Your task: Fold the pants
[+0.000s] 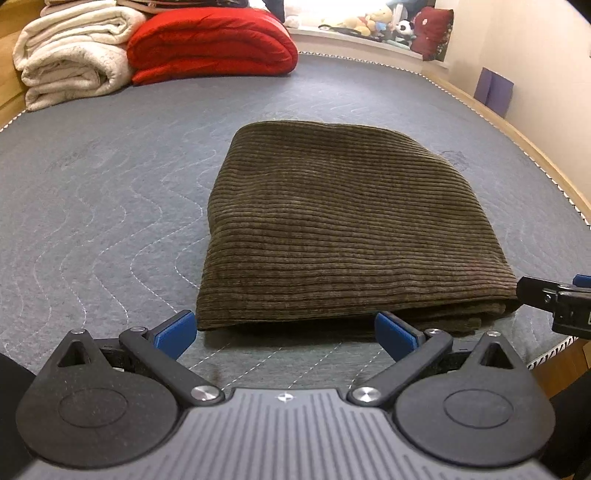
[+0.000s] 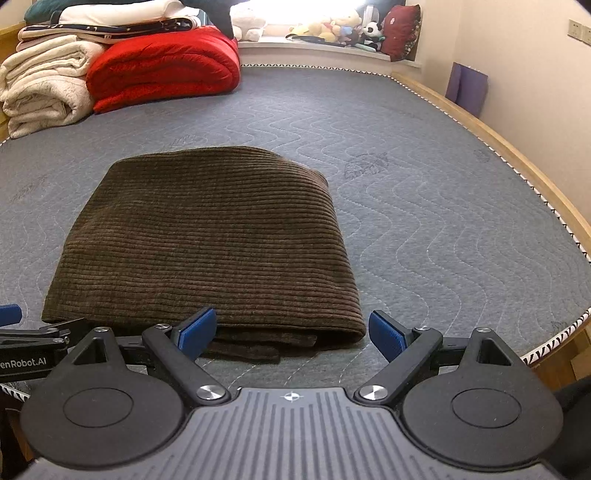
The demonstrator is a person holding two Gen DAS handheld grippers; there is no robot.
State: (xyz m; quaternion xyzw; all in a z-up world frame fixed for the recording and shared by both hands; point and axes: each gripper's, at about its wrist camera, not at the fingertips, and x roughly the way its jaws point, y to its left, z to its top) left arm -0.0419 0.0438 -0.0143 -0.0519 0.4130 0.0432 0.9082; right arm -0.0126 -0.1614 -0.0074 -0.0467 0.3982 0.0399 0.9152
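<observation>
The brown corduroy pants (image 1: 343, 229) lie folded into a compact stack on the grey quilted mattress (image 1: 110, 192). They also show in the right wrist view (image 2: 207, 243). My left gripper (image 1: 284, 334) is open and empty, just short of the stack's near edge. My right gripper (image 2: 291, 334) is open and empty, at the stack's near right corner. The right gripper shows at the right edge of the left wrist view (image 1: 554, 299). The left gripper shows at the left edge of the right wrist view (image 2: 29, 343).
A folded red quilt (image 1: 210, 44) and cream blankets (image 1: 70, 55) are stacked at the far left. Plush toys (image 1: 373, 22) and a red cushion (image 1: 432, 33) sit on the window ledge. The mattress edge (image 1: 546, 358) and wooden bed frame (image 2: 517, 155) run on the right.
</observation>
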